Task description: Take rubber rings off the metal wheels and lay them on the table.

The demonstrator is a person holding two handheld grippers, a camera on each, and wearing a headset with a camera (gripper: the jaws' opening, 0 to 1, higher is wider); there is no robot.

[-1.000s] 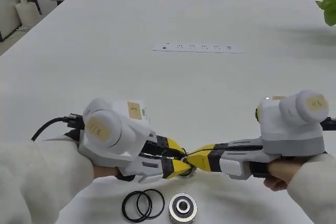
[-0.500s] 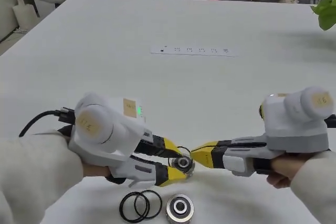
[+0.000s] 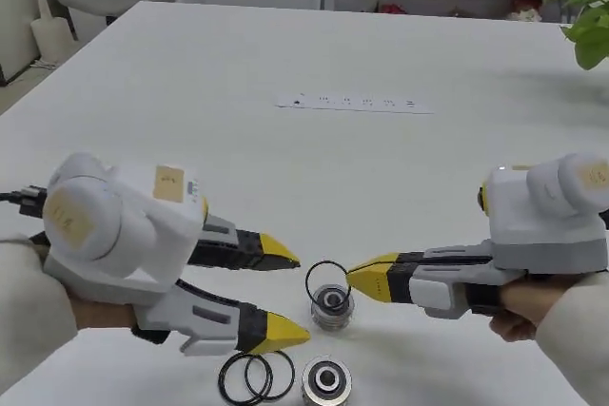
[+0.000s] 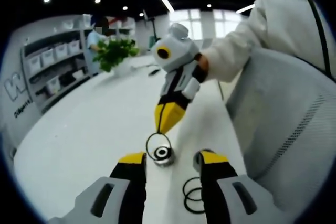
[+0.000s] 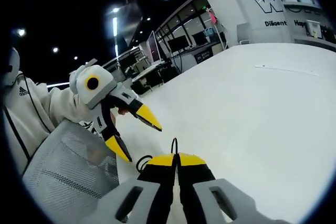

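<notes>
Pinching a rubber ring (image 3: 326,276) with the right hand-held gripper (image 3: 354,280), jaws clenched on the ring's right edge, at lower centre of the head view. Holding that ring upright just above a wheel (image 3: 332,303) standing on the tabletop (image 3: 381,168), with the lower arc close to the wheel's top; not possible to tell whether touching it or fully free. Hovering the left hand-held gripper (image 3: 290,297) just left of the wheel, jaws spread wide, grasping nothing. Noting two more rings (image 3: 255,377) at the bottom edge of the frame, overlapping and flat on the tabletop, and just right of them a second wheel (image 3: 326,380), too near the edge to tell whether carrying any ring. Judging the ring as light, thin and stretchy, likely clinging to metal rather than sliding, and apt to spring or flop once clear; pinching a short stretch of its rim looking like the right hold. Judging the wheel as stiff, heavier and liable to tip or roll under a tug, so bracing its outer rim with the released gripper seeming wise.
</notes>
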